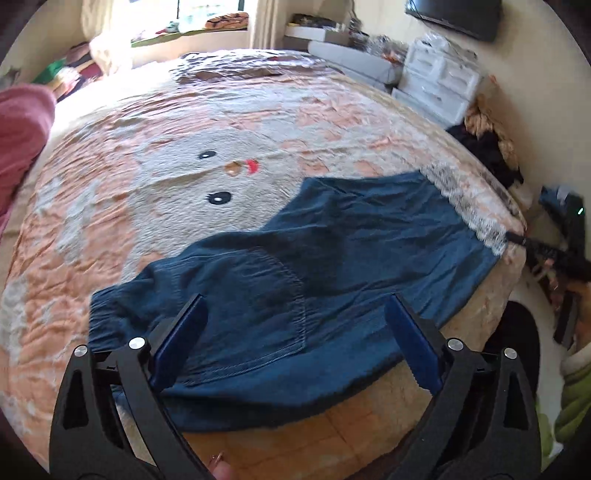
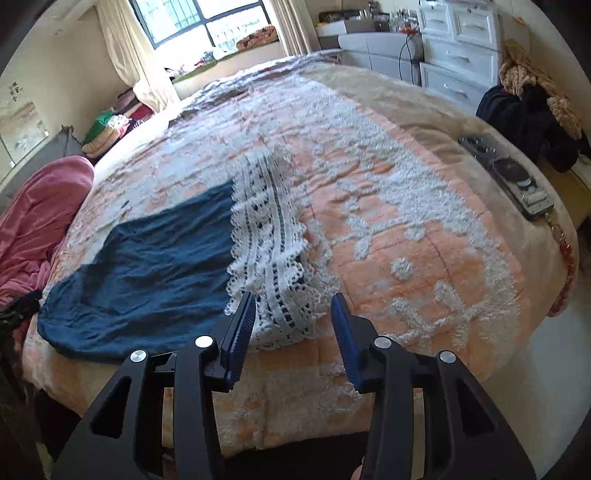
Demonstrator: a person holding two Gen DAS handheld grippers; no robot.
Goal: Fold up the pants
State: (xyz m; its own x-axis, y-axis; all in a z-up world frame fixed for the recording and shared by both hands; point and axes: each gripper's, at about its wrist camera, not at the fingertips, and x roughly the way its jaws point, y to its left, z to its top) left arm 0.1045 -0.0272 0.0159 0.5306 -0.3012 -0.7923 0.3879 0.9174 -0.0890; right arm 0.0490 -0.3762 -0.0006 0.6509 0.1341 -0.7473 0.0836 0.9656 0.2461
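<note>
Pants: dark blue pants lay flat on the bed, along its near edge; a white lace hem finished the leg end.
Left gripper: the left gripper hung above the waist end of the pants, jaws spread wide and grasping nothing; a stitched back pocket showed between its blue pads.
Right gripper: the right gripper hung above the lace hem, jaws parted and empty, its pads clear of the cloth.
Left view only: a cartoon face woven into the blanket lay just beyond the pants; the right gripper appeared as a dark shape past the hem end of the pants.
Right view only: a phone rested on the bed's edge well apart from the pants, on the hem side; a window stood beyond the bed's far end.
Surroundings: a pink cloth lay heaped beside the waist end of the pants; white drawers stood far beyond the hem side, dark clothes piled near them.
Obstructions: each gripper's own black arms hid the near edge of the bed below the pants.
</note>
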